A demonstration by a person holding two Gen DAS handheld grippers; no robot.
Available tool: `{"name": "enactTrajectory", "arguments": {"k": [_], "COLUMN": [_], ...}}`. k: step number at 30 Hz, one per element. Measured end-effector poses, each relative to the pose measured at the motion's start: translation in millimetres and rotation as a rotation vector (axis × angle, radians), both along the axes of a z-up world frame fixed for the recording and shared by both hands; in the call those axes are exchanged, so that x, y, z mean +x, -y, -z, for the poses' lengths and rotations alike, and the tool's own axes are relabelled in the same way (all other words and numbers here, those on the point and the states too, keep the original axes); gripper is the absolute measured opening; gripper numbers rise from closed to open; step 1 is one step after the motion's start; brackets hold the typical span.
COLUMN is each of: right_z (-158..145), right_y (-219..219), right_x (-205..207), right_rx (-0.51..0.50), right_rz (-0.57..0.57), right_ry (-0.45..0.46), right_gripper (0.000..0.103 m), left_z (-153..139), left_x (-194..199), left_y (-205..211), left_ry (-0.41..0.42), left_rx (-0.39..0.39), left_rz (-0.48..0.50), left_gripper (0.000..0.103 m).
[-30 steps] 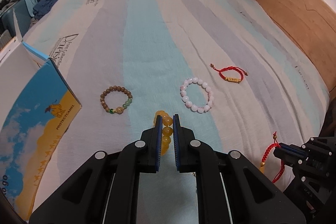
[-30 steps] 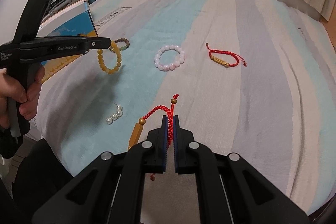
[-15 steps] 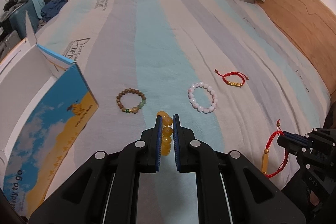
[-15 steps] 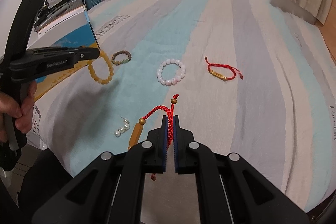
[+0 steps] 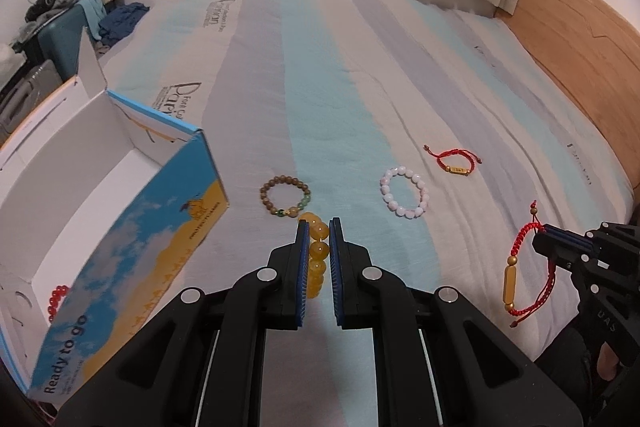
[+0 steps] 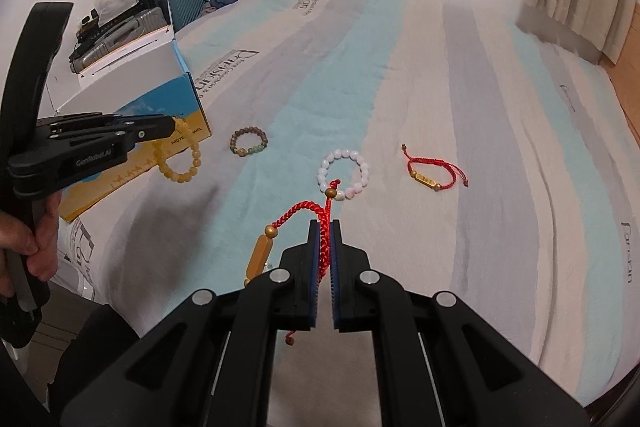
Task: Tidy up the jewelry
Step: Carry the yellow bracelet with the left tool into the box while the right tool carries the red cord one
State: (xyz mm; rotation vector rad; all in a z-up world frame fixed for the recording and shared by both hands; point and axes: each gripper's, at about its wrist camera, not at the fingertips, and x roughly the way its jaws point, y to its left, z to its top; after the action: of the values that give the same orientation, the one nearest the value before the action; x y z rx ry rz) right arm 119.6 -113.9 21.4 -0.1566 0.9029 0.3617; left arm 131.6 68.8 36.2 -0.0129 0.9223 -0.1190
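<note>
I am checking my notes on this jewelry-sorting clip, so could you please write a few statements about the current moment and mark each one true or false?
1. The left gripper is shut on the yellow bead bracelet. True.
2. The right gripper is open and holds nothing. False: it is shut on the red cord bracelet with a gold tube bead.
3. The open box already holds some red beads. True.
4. The pink bead bracelet lies inside the box. False: it lies on the striped bedsheet.
5. The brown bead bracelet lies on the sheet between the box and the pink one. True.
</note>
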Motion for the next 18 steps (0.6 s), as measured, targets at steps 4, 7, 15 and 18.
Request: {"name": "enactTrajectory", "arguments": {"k": [4,7,15,18], "right_z": [-4.9,-10.6,-23.2,-27.6], "right_y": [-8.6,-16.3,-38.7,-48.9], "right_x": [2.8,5.6,11.1,13.6], "right_rx": [0.001,0.002,0.009,0.009], "right_rz": [-0.005,-0.011,-0.037,-0.044], "right_ry": [0.004,0.012,0.033,0.036], "right_gripper": [0.004,0.004,0.004,0.004], "left_z": [-5.8,-10.6,-23.2,-27.5], "left_x": [-3.3,-5.0,-12.1,-14.3], "left_y": [-8.0,-14.5,-37.1,-47.8], "left_ry": [0.005,0.010,0.020,0.019], "left_rx": [0.005,0.008,0.026,0.039], "left_rz": [-0.011,-0.019,-0.047,-0.064], "left_gripper": [0.009,0.009,0.009,0.009]}}
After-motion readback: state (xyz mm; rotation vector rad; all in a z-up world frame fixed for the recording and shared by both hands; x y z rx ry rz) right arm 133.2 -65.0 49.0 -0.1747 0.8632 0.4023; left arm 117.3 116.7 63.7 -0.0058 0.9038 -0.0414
